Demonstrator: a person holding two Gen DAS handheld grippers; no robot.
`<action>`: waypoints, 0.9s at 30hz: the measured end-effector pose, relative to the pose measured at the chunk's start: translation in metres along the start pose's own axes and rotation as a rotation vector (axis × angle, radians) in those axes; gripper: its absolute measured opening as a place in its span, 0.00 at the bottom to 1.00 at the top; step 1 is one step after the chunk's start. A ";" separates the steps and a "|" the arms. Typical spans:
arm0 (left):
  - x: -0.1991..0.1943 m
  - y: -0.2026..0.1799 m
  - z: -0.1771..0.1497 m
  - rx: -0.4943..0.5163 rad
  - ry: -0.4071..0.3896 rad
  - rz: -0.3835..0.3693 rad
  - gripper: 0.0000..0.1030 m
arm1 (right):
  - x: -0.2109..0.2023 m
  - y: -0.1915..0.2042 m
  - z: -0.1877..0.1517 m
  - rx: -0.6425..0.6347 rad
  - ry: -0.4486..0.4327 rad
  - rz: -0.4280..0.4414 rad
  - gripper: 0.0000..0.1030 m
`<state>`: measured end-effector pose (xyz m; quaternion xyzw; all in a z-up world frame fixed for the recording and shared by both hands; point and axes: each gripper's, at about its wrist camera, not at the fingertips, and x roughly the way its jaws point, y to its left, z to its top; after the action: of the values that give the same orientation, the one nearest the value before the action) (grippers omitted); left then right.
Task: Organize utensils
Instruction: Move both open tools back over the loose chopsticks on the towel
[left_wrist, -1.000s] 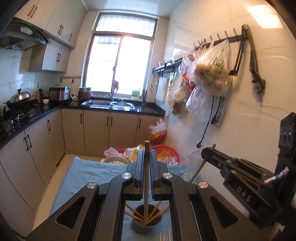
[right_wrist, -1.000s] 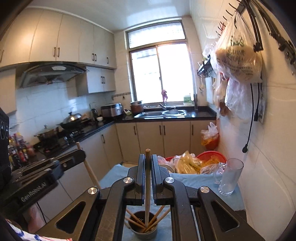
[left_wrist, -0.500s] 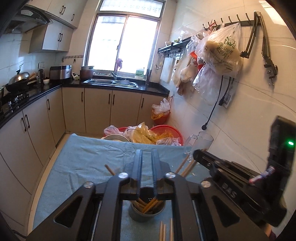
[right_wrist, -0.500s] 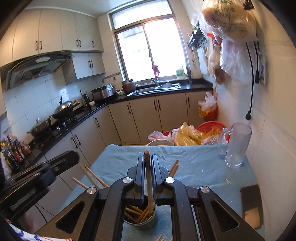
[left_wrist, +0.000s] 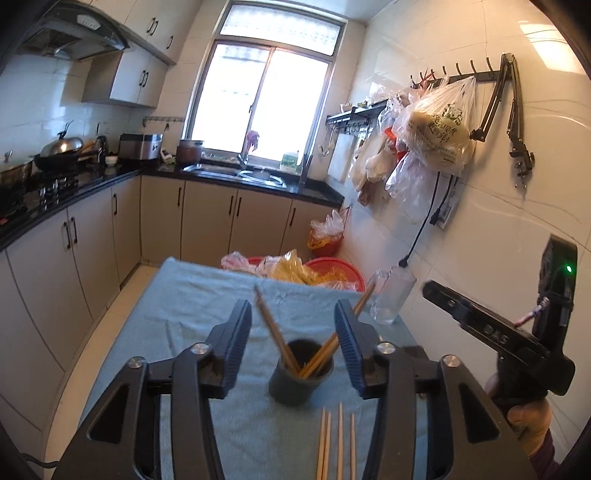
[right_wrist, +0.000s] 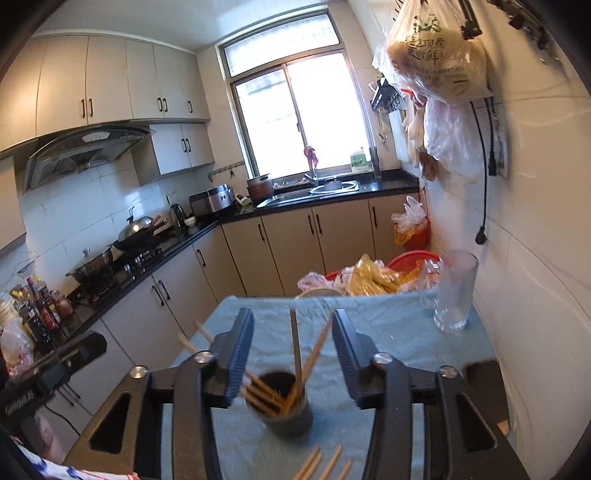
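Observation:
A dark grey cup stands on the light blue cloth with several wooden chopsticks leaning in it. My left gripper hovers just behind and above the cup, its jaws opening, with nothing pressed between the pads. In the right wrist view the same cup holds chopsticks, one nearly upright and blurred. My right gripper also has its jaws opening around empty air above the cup. More loose chopsticks lie on the cloth in front of the cup.
A tall clear glass stands at the cloth's far right by the tiled wall. A dark flat object lies at the right edge. Red baskets with plastic bags sit beyond the far edge. Kitchen cabinets line the left.
Both grippers were shut on an upright chopstick above the cup. Both have let go, their jaws have spread, and the chopsticks now stand in the cup.

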<state>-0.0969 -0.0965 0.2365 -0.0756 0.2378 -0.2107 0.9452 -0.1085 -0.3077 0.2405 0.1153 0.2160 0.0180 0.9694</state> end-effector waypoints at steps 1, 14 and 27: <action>0.000 0.002 -0.006 0.001 0.011 0.004 0.51 | -0.003 -0.002 -0.009 -0.003 0.018 -0.002 0.54; 0.069 0.017 -0.140 0.057 0.415 0.028 0.51 | 0.045 -0.036 -0.194 0.025 0.503 -0.051 0.39; 0.125 -0.025 -0.180 0.179 0.572 -0.081 0.43 | 0.053 -0.039 -0.213 -0.062 0.508 -0.178 0.32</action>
<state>-0.0929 -0.1809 0.0326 0.0611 0.4716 -0.2813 0.8335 -0.1516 -0.2953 0.0219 0.0578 0.4611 -0.0322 0.8849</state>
